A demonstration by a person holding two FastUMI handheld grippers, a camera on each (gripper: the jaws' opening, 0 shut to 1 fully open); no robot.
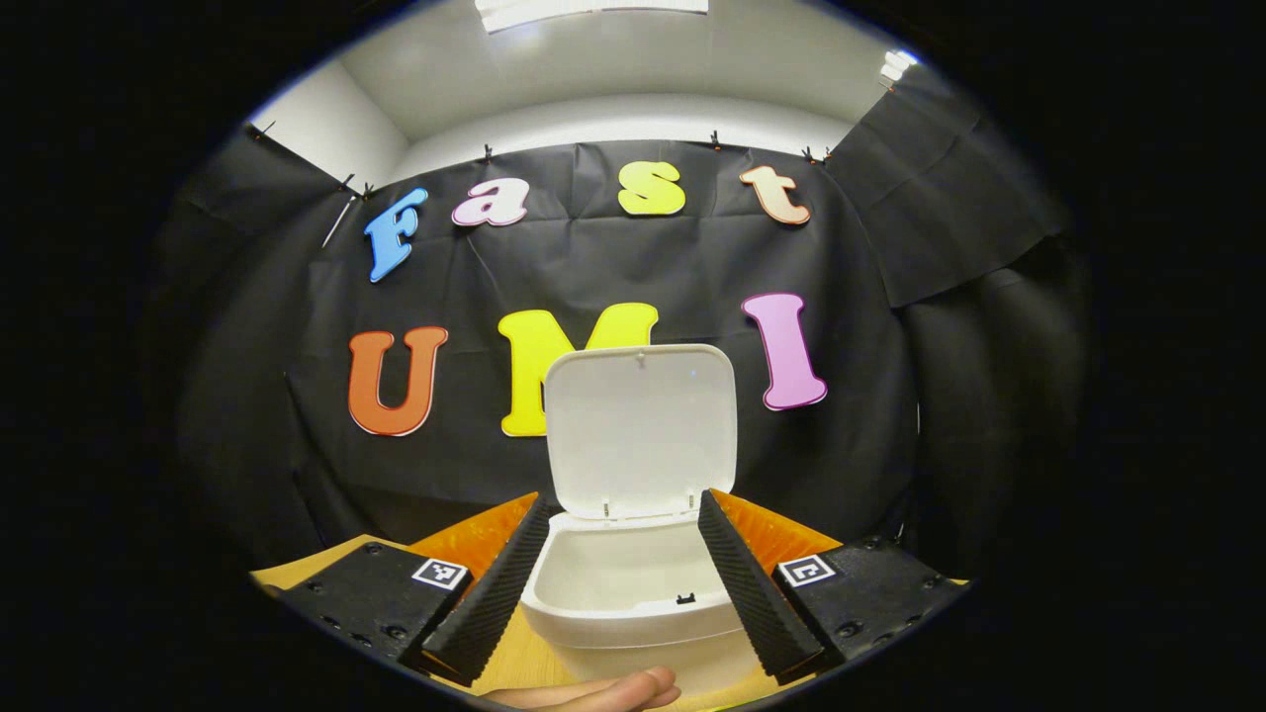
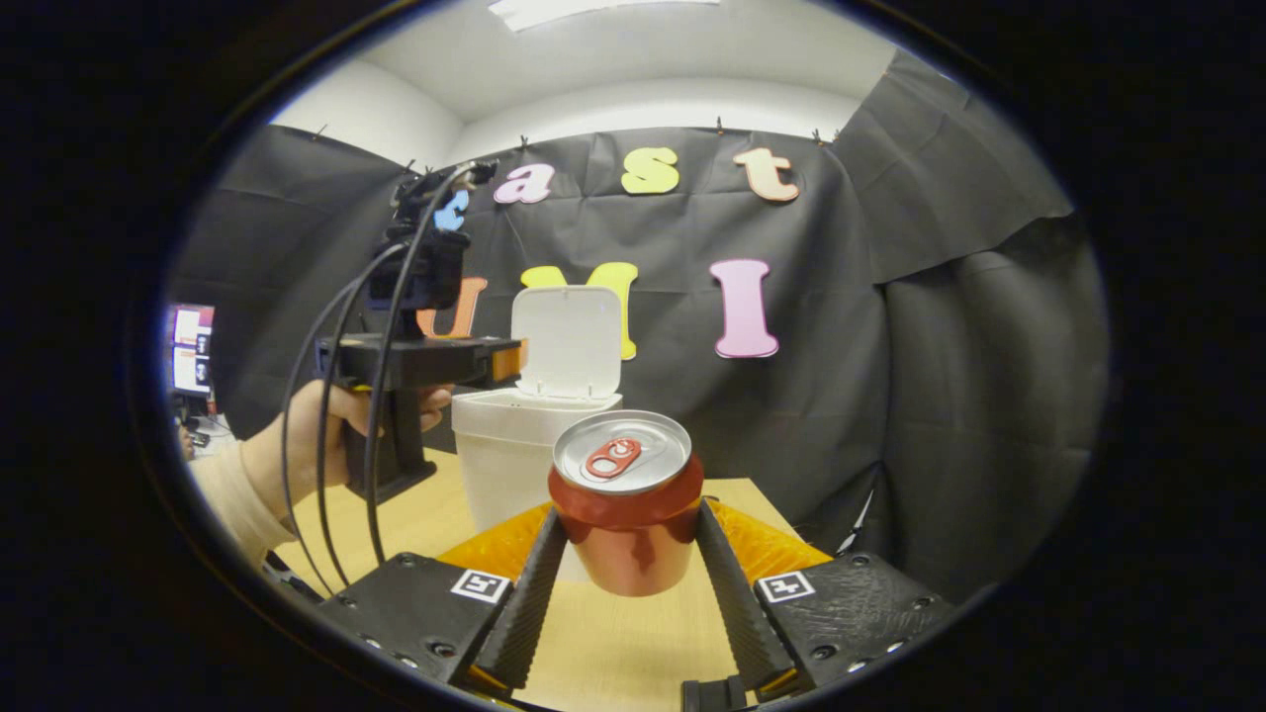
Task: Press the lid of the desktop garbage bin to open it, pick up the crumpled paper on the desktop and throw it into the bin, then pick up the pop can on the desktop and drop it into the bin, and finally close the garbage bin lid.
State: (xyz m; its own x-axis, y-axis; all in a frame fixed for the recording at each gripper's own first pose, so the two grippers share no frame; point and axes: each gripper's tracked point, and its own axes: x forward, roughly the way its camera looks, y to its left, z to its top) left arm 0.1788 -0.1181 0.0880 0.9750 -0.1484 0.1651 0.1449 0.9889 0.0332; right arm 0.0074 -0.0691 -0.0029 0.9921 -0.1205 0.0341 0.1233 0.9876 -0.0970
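Observation:
The white desktop bin (image 1: 633, 593) stands close in front of my left gripper (image 1: 623, 499), its lid (image 1: 641, 430) swung upright. The left fingers stand apart on either side of the bin's mouth, holding nothing. In the right gripper view a red pop can (image 2: 625, 534) with a silver top sits upright between the fingers of my right gripper (image 2: 629, 514), both pressing its sides, a little above the table. Behind it is the open bin (image 2: 524, 445) with its raised lid (image 2: 566, 341). The left gripper (image 2: 499, 361), held by a hand (image 2: 307, 435), hovers at the bin's left rim.
The wooden table (image 2: 613, 643) runs under the can and around the bin. Black cables (image 2: 341, 396) hang from the left gripper's handle. Screens (image 2: 188, 346) glow at the far left. A fingertip (image 1: 603, 690) shows at the bottom of the left gripper view.

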